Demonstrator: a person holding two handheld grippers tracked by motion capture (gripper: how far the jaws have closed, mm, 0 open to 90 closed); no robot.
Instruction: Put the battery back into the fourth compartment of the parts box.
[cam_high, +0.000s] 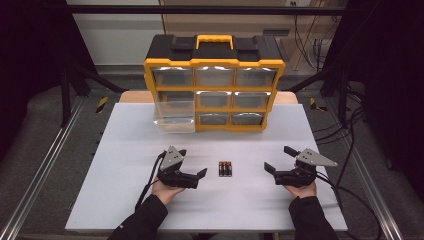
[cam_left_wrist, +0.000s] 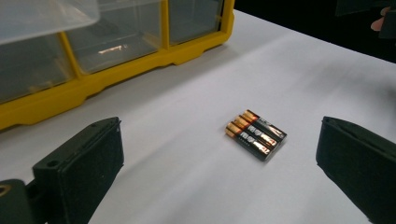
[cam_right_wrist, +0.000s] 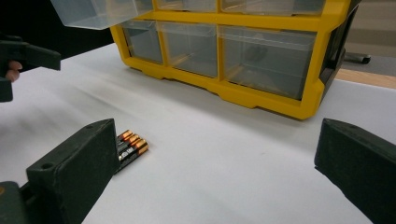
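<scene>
Three batteries lie side by side on the white counter, between two hand-held grippers.

The left hand-held gripper and right hand-held gripper both have jaws spread wide, holding nothing. The high view shows the whole yellow organizer: nine clear drawers, one pulled out. The left gripper view shows the batteries' black-and-copper casings.
</scene>
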